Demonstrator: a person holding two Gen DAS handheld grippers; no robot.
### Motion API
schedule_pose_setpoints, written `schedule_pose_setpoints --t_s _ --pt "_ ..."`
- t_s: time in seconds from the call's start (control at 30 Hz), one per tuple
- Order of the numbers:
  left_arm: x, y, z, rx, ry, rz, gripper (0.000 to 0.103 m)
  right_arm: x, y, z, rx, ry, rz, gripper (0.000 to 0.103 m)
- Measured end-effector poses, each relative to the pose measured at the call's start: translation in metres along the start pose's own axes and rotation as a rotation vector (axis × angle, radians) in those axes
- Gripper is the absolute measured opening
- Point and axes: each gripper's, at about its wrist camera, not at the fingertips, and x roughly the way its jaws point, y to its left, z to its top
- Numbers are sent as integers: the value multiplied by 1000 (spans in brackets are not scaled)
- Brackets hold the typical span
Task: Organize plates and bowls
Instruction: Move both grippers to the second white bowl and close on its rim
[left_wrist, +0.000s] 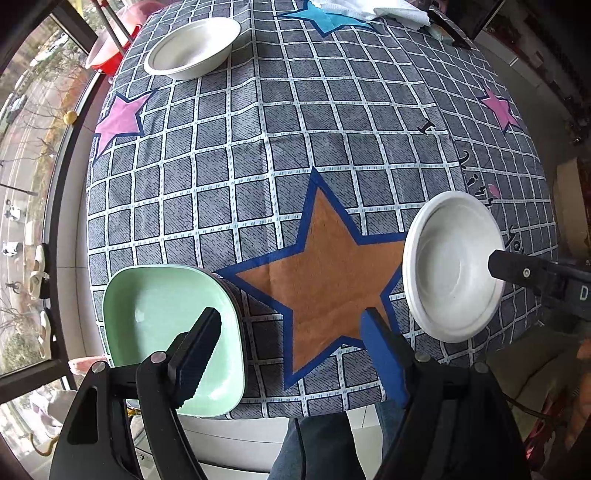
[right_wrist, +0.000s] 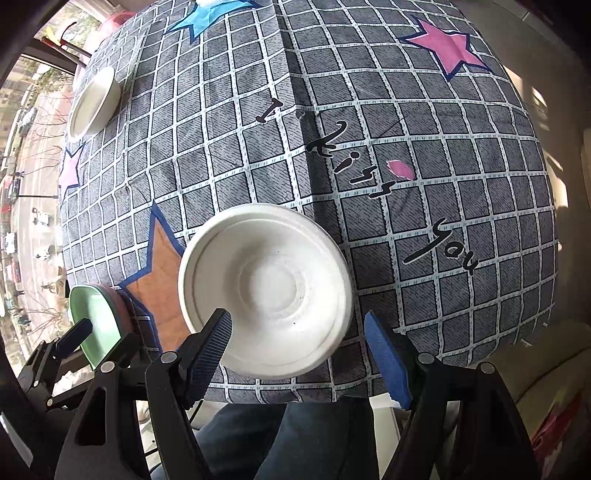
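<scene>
A mint green square plate (left_wrist: 162, 325) lies at the table's near left corner, on top of a pink one whose edge shows in the right wrist view (right_wrist: 118, 302). My left gripper (left_wrist: 291, 354) is open, its left finger over the green plate (right_wrist: 94, 325). A white round bowl (left_wrist: 448, 266) sits at the near right, on top of what looks like another. My right gripper (right_wrist: 297, 354) is open and empty, its jaws on either side of that bowl's (right_wrist: 264, 288) near rim. A second white bowl (left_wrist: 192, 48) sits at the far left; it also shows in the right wrist view (right_wrist: 94, 101).
The table is covered by a grey checked cloth (left_wrist: 295, 147) with coloured stars. White towels (left_wrist: 369, 11) lie at the far edge. A red basin (left_wrist: 107, 48) stands off the far left corner beside a window. The person's legs (left_wrist: 314, 443) are at the near edge.
</scene>
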Motion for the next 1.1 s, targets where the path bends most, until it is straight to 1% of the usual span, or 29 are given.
schedule_pose_setpoints --t_s 0.13,0.3,0.37,0.47,0.53,0.67,0.8,0.9,1.0,1.1 --pt "-9 21 9 -39 -31 -9 81 -9 21 9 -45 -11 -6 75" --pt "-14 58 42 -132 -61 -1 81 -19 64 33 -117 -27 -1 76" --pt "-16 72 60 -168 -72 8 81 -22 80 49 -149 -33 3 76" --pt "-17 94 87 -224 -82 46 81 -23 104 81 -205 -34 16 76" --pt "-17 110 107 -266 -87 52 81 -20 122 104 -236 -27 15 75" --pt "-8 133 148 -301 -93 115 81 -7 153 150 -269 -14 24 76" --pt "5 156 186 -341 -97 153 81 9 181 196 -283 -4 41 76" --pt "17 170 212 -349 -98 191 81 19 197 222 -282 -11 51 76" --pt "29 181 235 -346 -116 209 81 27 211 246 -277 -14 73 76" --pt "44 188 255 -328 -119 226 81 38 219 263 -260 -16 90 76"
